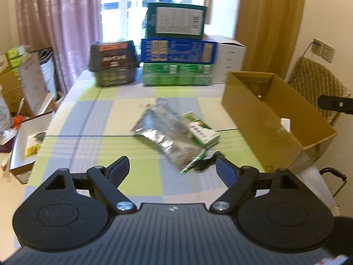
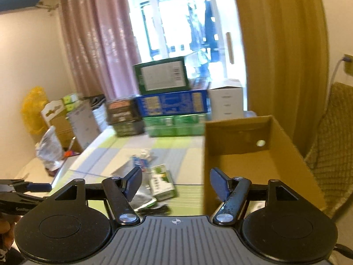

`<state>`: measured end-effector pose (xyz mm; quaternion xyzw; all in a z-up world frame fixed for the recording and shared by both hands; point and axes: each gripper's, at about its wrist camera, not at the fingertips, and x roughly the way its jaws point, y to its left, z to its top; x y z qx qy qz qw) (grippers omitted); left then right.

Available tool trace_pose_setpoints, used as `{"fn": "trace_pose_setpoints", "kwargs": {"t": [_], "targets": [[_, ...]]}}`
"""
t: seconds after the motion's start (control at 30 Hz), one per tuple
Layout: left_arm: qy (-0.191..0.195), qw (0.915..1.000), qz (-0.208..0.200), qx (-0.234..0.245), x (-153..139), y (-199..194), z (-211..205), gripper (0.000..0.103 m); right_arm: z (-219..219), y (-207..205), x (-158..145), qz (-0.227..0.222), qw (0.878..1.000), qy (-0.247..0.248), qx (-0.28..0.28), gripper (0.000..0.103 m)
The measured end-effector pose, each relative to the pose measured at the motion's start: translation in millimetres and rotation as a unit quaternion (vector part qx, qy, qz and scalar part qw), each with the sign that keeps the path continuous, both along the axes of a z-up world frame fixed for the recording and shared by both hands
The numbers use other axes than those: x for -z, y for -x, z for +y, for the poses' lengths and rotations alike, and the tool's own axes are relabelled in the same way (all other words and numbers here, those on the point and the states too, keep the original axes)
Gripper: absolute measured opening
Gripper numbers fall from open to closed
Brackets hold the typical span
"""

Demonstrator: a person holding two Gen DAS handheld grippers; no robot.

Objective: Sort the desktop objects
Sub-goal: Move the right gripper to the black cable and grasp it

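Silver foil pouch (image 1: 162, 135) and green packet (image 1: 201, 130) lie mid-table beside the open cardboard box (image 1: 264, 119); both grippers, left (image 1: 173, 167) and right (image 2: 175, 182), hover spread and empty, so grasping one comes next.

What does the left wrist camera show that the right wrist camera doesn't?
Only the left wrist view shows the open white box off the table's left edge. Only the right wrist view shows the yellow bag by the wall and the cardboard box's floor. Both share the cardboard box, the silver pouch, the green packet, the stacked boxes and each gripper's open, empty jaws: left gripper, right gripper.
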<state>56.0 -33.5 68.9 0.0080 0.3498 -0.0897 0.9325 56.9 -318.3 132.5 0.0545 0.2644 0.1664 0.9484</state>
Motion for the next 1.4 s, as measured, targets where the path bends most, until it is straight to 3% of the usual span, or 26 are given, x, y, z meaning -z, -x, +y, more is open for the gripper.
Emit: {"fn": "trace_pose_setpoints", "kwargs": {"t": [0.5,0.77,1.13,1.4], "targets": [[0.006,0.9995,0.022,-0.021,35,-4,44,0.084,70,8,44,0.02,0.994,0.071,-0.086,0.071],[0.003,0.9998,0.014,0.017,43,-26,31,0.086,92,17,74,0.021,0.979,0.14,-0.146,0.071],[-0.011,0.9989,0.041,0.018,85,-75,24,0.086,108,-29,134,0.033,0.963,0.199,-0.18,0.07],[-0.018,0.998,0.056,0.024,107,-104,23,0.086,120,-66,171,0.008,0.951,0.242,-0.194,0.067]]}}
